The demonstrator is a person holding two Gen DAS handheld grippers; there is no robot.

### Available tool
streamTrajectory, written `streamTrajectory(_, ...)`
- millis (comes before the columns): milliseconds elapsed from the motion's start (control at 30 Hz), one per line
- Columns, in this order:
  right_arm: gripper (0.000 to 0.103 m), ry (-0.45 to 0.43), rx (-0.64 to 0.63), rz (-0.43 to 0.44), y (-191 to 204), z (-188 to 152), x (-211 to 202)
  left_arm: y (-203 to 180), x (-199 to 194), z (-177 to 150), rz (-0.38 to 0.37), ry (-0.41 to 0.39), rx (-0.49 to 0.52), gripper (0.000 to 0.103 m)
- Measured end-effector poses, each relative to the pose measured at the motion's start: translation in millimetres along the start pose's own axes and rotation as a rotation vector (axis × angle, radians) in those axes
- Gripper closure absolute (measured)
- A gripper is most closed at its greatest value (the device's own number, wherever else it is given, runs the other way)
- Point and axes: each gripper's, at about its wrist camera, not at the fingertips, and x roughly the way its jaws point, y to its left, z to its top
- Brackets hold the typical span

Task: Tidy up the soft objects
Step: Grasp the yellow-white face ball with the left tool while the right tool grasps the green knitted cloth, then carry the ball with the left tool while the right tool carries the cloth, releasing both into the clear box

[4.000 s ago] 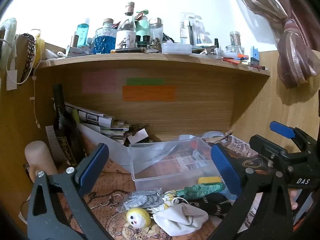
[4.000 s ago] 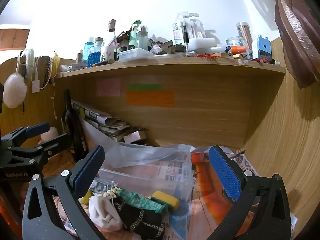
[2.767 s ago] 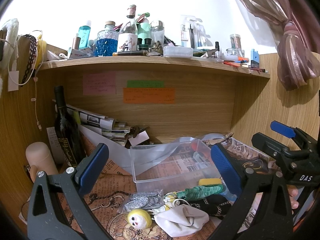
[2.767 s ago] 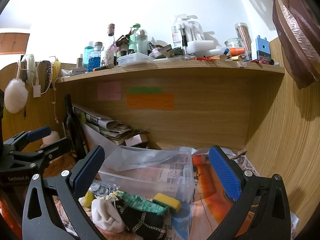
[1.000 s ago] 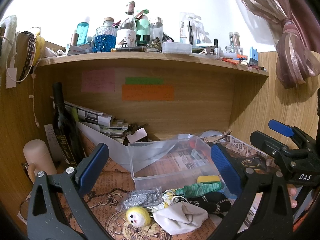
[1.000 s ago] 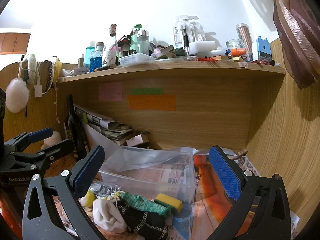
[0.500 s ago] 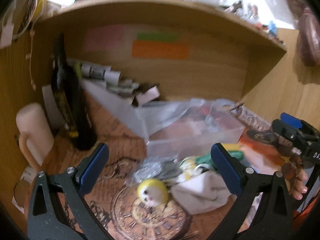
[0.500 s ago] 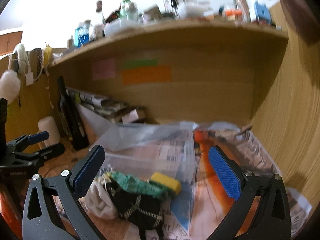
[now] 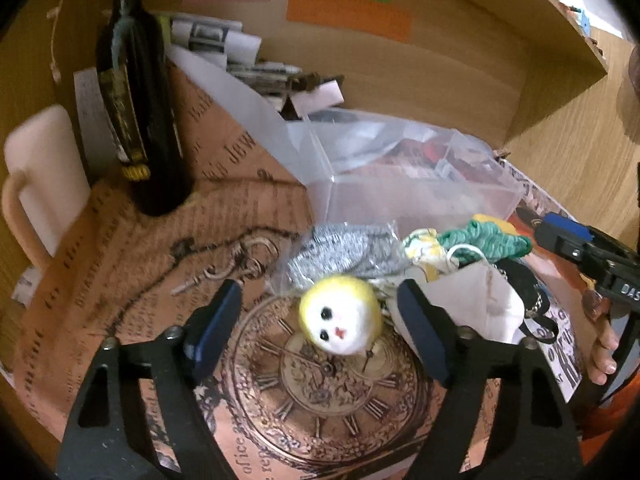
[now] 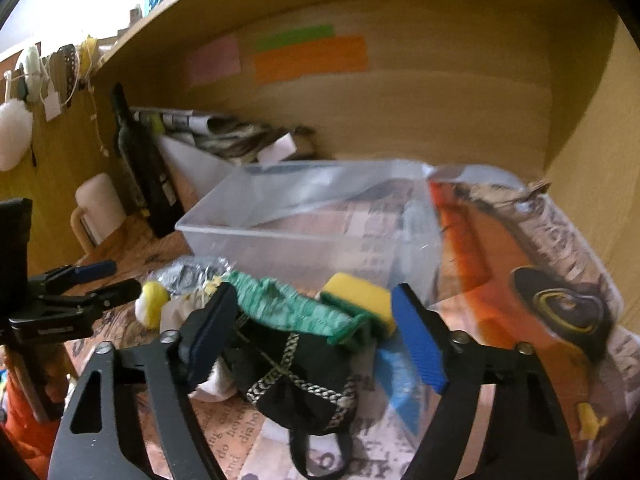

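A pile of soft things lies in front of a clear plastic bin (image 9: 404, 196) (image 10: 304, 236). In the left wrist view my left gripper (image 9: 320, 330) is open, its fingers on either side of a yellow and white plush ball (image 9: 340, 314). Beside it lie a white cloth (image 9: 476, 300), a green knitted piece (image 9: 488, 240) and a silver mesh pouch (image 9: 344, 256). In the right wrist view my right gripper (image 10: 312, 340) is open just above a black pouch with gold trim (image 10: 296, 376), the green knitted piece (image 10: 288, 312) and a yellow sponge (image 10: 360, 300).
A dark wine bottle (image 9: 140, 112) and a cream mug (image 9: 44, 176) stand at the left. Rolled papers (image 9: 224, 40) lie at the back under a wooden shelf. A wooden side wall (image 10: 600, 160) closes the right. Printed paper (image 9: 320, 392) covers the desk.
Both grippers have dropped down and forward toward the pile. The left now straddles the plush ball; the right hangs over the black pouch. Both stay open.
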Motion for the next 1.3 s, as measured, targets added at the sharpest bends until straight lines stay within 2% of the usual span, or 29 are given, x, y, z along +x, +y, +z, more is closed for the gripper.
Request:
streamTrajectory(133,0.043,0.038,-0.021,0.027,6,0,14,-1,12,-3,-0.03,0.037,0.001,0.031)
streamTrajectory(333,0.044,0.09,-0.05,0.027,13,-1,34,5,33,-8,-0.057,0.094,-0.027,0.032)
streamTrajectory(433,0.044,0.12,-0.052,0.023,11,-1,44,6,37,-10,-0.075,0.108,-0.033,0.045)
streamTrajectory(500,0.044,0.132,-0.061,0.017,12,-1,49,6,36,-11,-0.101,0.112,-0.028,0.057)
streamTrajectory(600,0.045,0.15,-0.081,0.024,14,-2,54,3,34,-12,-0.1,0.106,-0.019,0.058)
streamTrajectory(733,0.078,0.172,-0.092,0.043,15,-4,59,3,28,-9,-0.098,0.085,-0.011,0.058)
streamTrajectory(833,0.088,0.156,-0.091,0.044,15,-4,54,3,17,-6,-0.089,0.053,-0.008,0.058)
streamTrajectory(900,0.09,0.136,-0.078,0.051,14,-3,48,4,8,-3,-0.079,0.026,-0.01,0.058)
streamTrajectory(1167,0.092,0.018,-0.067,0.072,14,14,12,4,-16,21,-0.046,-0.089,-0.007,0.058)
streamTrajectory(1300,0.092,-0.047,-0.079,0.063,16,25,-5,-1,-24,38,-0.055,-0.144,0.001,0.058)
